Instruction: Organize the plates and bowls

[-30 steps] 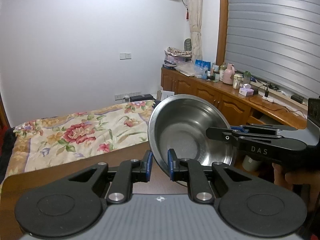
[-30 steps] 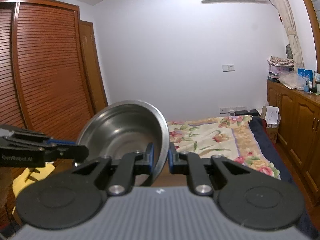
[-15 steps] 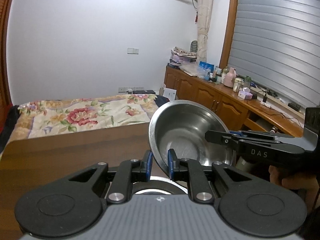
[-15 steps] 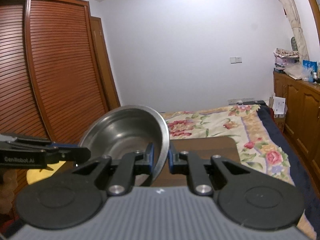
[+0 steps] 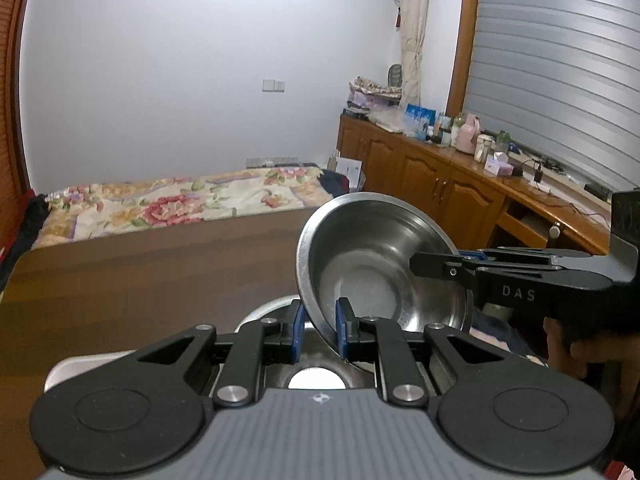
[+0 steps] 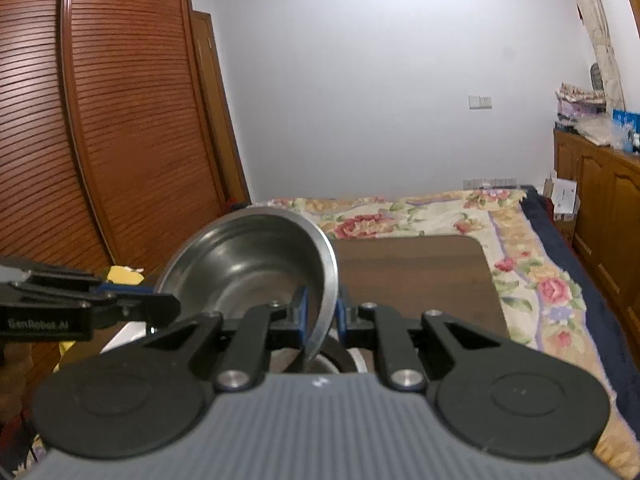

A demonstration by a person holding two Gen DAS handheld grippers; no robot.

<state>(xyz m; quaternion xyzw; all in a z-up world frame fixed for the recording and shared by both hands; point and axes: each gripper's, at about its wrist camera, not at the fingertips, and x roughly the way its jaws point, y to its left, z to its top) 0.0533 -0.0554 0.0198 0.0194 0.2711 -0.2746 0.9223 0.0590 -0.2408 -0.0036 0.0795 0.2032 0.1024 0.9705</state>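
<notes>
Steel bowl (image 5: 380,272): held tilted in the air between both claws, its hollow facing the cameras, above the near part of the counter.
Left claw (image 5: 318,330): narrow, its blue pads pinching the bowl's rim on the near left side.
Right claw (image 6: 322,318): narrow, pinching the opposite rim; in the left view it reaches in from the right, with a hand (image 5: 568,354) on its handle.
Dishes below: a round metal dish (image 5: 272,312) with a white centre (image 5: 318,380) lies on the near edge of the counter, under the bowl; how many pieces are stacked there cannot be told.
Counter (image 6: 420,276): dark brown wood, bare toward its far edge and far right corner.
Bed (image 6: 420,212): floral cover, just past the counter's far edge.
Cabinets (image 5: 432,184): wooden, along the right wall, cluttered top.
Wardrobe (image 6: 100,120): slatted brown doors, far left.
</notes>
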